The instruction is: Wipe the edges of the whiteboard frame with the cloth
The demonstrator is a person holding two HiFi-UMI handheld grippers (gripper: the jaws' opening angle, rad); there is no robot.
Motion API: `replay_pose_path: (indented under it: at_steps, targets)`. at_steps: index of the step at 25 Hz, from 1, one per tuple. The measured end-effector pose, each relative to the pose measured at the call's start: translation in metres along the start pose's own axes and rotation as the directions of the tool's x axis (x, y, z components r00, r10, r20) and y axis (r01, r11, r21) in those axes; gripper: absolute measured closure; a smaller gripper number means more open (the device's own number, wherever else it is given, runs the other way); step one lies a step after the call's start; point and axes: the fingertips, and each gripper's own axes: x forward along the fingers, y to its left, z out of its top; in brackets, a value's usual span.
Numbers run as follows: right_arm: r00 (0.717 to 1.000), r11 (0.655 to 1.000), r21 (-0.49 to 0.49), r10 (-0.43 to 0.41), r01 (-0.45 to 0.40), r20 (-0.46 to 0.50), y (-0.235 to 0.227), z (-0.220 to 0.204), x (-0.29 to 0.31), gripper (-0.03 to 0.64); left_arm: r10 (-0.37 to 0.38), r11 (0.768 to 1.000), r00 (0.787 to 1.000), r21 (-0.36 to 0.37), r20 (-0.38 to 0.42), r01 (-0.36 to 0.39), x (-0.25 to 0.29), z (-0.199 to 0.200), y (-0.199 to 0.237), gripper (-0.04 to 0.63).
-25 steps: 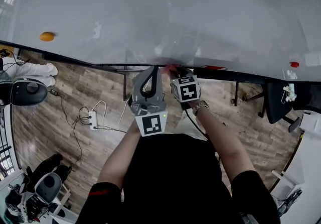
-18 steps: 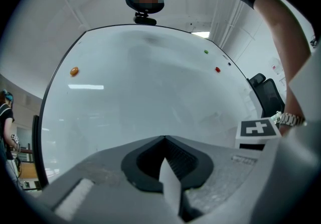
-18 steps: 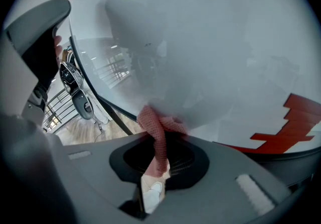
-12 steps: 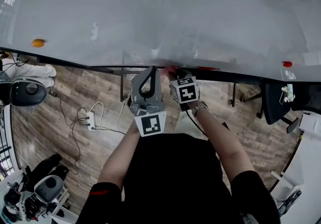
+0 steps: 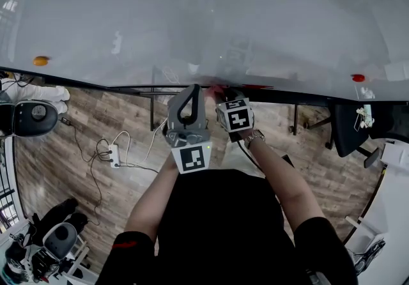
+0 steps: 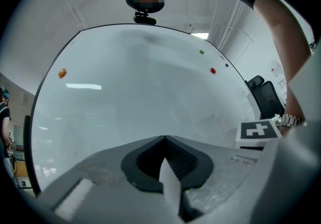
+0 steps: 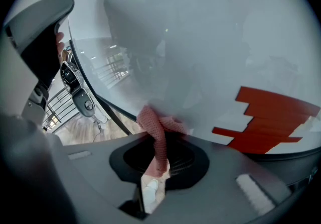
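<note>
Office: whiteboard [image 5: 211, 15]; desk chair [image 5: 350, 129]

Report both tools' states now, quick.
Left tool: shut, nothing between its jaws.
Right tool: shut on the pink woven cloth.

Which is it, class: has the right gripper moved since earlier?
Yes. The right gripper has slid rightward along the whiteboard frame, closer to the red magnet.

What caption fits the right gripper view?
Right gripper clamps a pink cloth at the lower frame of the whiteboard, beside a red marking.
</note>
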Motion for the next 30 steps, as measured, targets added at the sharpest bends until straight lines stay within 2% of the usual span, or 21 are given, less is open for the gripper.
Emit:
replay_pose_path:
  at_steps: [30]
  targets:
    - [0.999, 0.999, 0.043, -0.026, 0.025, 0.029, -0.049, -0.012, -0.028, 0.561, -0.017, 1.000, 1.000, 0.005, -0.011, 0.017, 0.004, 0.011, -0.051, 0.598]
